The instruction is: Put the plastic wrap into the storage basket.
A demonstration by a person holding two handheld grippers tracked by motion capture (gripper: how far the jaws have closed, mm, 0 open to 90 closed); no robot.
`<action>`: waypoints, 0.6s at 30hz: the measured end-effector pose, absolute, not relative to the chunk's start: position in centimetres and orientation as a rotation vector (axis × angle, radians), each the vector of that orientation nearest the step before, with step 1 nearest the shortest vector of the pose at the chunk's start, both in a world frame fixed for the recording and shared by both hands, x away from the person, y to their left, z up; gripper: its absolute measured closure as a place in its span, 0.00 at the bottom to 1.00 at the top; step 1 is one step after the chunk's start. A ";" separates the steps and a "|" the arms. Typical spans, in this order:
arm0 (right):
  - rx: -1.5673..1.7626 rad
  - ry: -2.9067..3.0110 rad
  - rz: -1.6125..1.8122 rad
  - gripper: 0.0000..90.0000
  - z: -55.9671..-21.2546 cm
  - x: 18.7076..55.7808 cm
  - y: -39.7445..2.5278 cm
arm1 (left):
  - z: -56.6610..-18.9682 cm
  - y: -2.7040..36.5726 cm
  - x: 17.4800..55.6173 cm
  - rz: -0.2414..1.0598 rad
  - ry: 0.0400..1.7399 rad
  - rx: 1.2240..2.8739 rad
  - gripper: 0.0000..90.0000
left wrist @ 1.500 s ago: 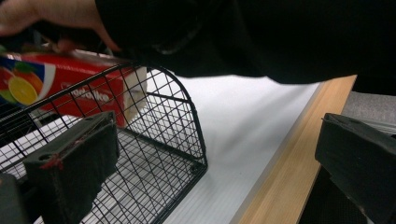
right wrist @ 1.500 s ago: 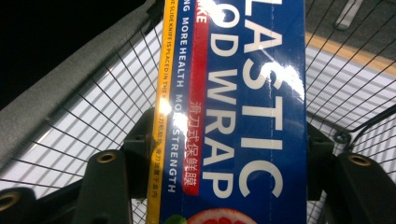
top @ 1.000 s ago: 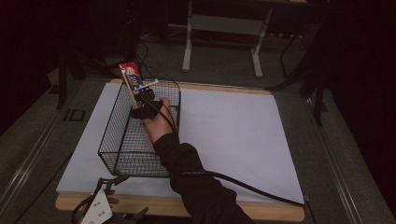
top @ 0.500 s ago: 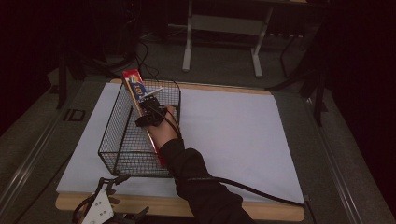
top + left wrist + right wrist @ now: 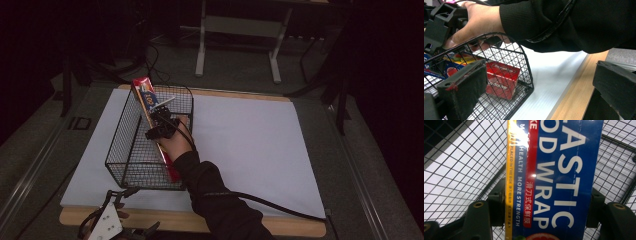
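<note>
- The long red-and-blue cardboard box of plastic wrap (image 5: 554, 177) reads "PLASTIC WRAP" in large white letters in the right gripper view, partly cut off at the frame edge; smaller white print beside it reads "HEALTH MORE STRENGTH", a red strip carries Chinese characters, and a yellow edge carries "PLACED IN THE BOX".
- In the left gripper view the box's near red end shows a white word, blurred, something like "Sodoike".
- The box lies inside the black wire-mesh basket (image 5: 127, 150), along its 3 o'clock wall, its far end raised over the rim at 12 o'clock and its near end low at the 6 o'clock corner.
- The basket stands on the white sheet covering the wooden table (image 5: 280, 227), toward 9 o'clock.
- Compared with half a second ago, the box's lifted end has sunk a little toward the basket rim, and the hand has come slightly nearer the person.
- The right gripper (image 5: 160, 124) pinches the box at mid-length, one of its fingers (image 5: 480, 220) on each long side.
- The right hand (image 5: 176, 142) reaches over the basket, dark sleeve running back to 6 o'clock.
- The left gripper (image 5: 107, 225) waits at the table's 7 o'clock edge, its fingers (image 5: 465, 88) spread wide, holding nothing.
</note>
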State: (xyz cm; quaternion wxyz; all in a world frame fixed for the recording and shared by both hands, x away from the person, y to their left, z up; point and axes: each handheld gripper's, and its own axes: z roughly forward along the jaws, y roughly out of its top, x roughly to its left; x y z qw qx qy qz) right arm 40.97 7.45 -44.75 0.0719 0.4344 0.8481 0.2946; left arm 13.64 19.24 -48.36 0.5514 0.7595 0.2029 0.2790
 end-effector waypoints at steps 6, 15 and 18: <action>1.292 2.535 0.890 0.38 -44.9 40.9 7.4 | -48.4 19.2 13.7 0.658 0.479 1.798 0.00; 1.245 2.541 0.861 0.37 -45.0 41.0 7.3 | -48.4 19.2 13.7 0.656 0.478 1.801 0.00; 1.236 2.530 0.927 0.27 -44.4 41.0 7.0 | -48.4 19.2 13.7 0.654 0.480 1.802 0.00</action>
